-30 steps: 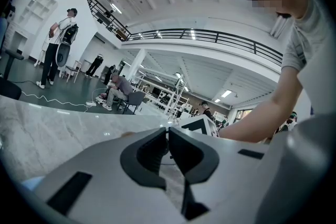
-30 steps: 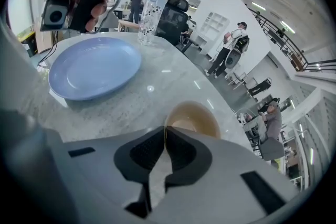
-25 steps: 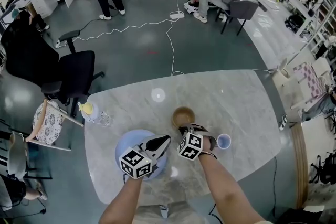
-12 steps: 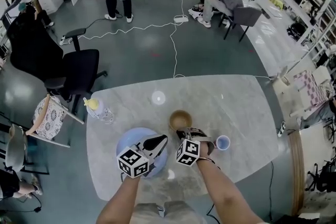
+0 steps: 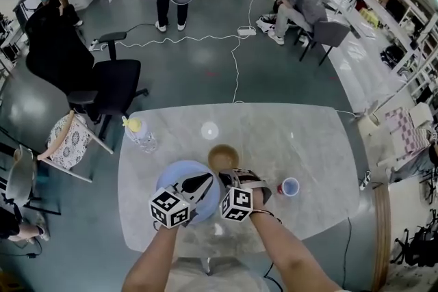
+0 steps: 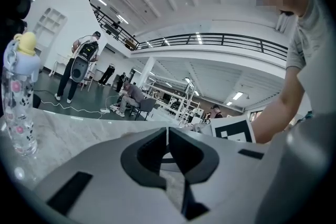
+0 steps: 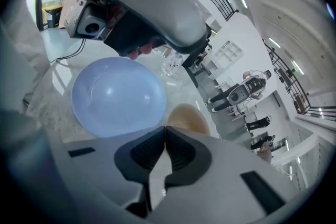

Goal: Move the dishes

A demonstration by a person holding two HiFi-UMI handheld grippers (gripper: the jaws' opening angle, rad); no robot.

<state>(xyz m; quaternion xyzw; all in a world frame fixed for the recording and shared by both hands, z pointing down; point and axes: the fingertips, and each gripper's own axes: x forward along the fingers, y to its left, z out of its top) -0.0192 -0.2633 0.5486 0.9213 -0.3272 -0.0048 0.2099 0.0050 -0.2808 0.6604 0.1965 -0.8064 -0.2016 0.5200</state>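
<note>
Blue plate (image 5: pixel 175 178), brown bowl (image 5: pixel 222 157) just beside

Pale blue plate (image 5: pixel 179 178), tan bowl (image 5: pixel 223 158), blue cup (image 5: pixel 290 187), grey-veined white table (image 5: pixel 301 140) (marble pattern), yellow-capped bottle (image 5: pixel 140 135)

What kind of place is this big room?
Probably a big lab or workshop hall: shelving racks along one side, cables trailing over the floor, and a railed upper walkway.

Carried the bowl (image 5: pixel 223 156) leftward across the desk (image 5: pixel 308 147) in the closed right claw (image 5: pixel 223 176), away from the cup (image 5: pixel 289 186) and to just beside the rim of the blue plate (image 5: pixel 178 176); brought that claw closer to the left claw (image 5: pixel 208 180)
</note>
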